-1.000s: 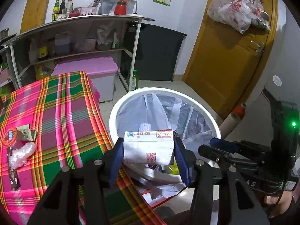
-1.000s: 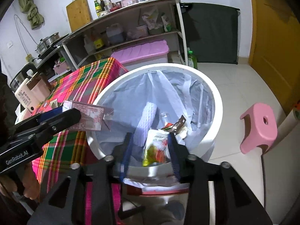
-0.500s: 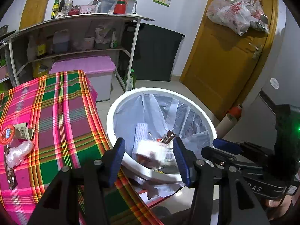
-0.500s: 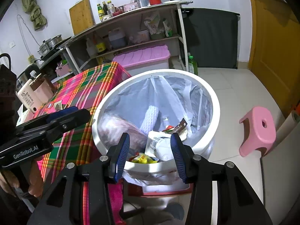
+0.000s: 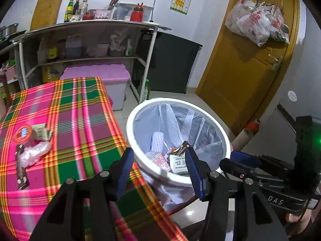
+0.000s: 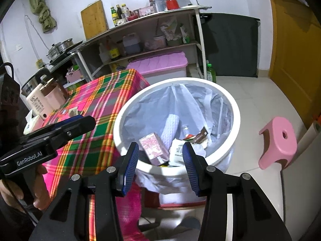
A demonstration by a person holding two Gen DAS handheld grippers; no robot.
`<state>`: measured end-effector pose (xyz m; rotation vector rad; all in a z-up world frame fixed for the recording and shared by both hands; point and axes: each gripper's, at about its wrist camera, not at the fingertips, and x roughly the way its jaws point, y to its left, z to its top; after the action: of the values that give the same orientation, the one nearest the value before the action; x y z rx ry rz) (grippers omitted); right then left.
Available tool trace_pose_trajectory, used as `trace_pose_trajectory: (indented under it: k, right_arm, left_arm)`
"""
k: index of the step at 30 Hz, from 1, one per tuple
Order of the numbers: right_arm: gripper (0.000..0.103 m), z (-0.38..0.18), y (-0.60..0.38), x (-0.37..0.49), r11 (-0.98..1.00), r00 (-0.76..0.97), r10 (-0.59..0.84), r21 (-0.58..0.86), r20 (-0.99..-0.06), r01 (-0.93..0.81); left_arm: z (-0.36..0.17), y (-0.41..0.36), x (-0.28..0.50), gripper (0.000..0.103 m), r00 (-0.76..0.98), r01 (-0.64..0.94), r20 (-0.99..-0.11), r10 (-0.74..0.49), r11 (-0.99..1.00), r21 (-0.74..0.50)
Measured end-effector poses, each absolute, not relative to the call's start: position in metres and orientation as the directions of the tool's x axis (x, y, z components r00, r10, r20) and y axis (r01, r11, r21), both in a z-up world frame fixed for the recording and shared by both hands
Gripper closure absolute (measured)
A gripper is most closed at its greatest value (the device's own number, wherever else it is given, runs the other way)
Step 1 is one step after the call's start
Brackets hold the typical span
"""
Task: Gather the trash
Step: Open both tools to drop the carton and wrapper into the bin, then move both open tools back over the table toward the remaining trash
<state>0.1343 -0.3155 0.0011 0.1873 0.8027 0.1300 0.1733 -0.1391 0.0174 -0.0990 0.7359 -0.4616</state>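
Plaid worktop (image 5: 80, 120) keeps wrappers (image 5: 30, 144) at 9 o'clock; the bin (image 6: 236, 108) holds a carton (image 6: 153, 147). Left gripper (image 5: 158, 169) and right gripper (image 6: 160, 164) jaws wide, empty: partly done.

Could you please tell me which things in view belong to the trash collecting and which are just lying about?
Part of the job:
- white bin, lined, holding a pink carton
- wrappers on the plaid table
- left gripper and right gripper, both open

Just lying about:
- pink stool
- kettle
- cutting board
- shelf bottles
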Motion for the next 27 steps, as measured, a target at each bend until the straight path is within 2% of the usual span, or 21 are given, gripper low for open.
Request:
trace_pose_trajectory:
  k: [27]
  right_arm:
    - [0.057, 0.011, -0.227, 0.106, 0.94, 0.648, 0.34, 0.215, -0.681, -0.266]
  left_arm:
    - [0.008, -0.048, 0.11, 0.048, 0.727, 0.178, -0.62, -0.295, 0.953, -0.245]
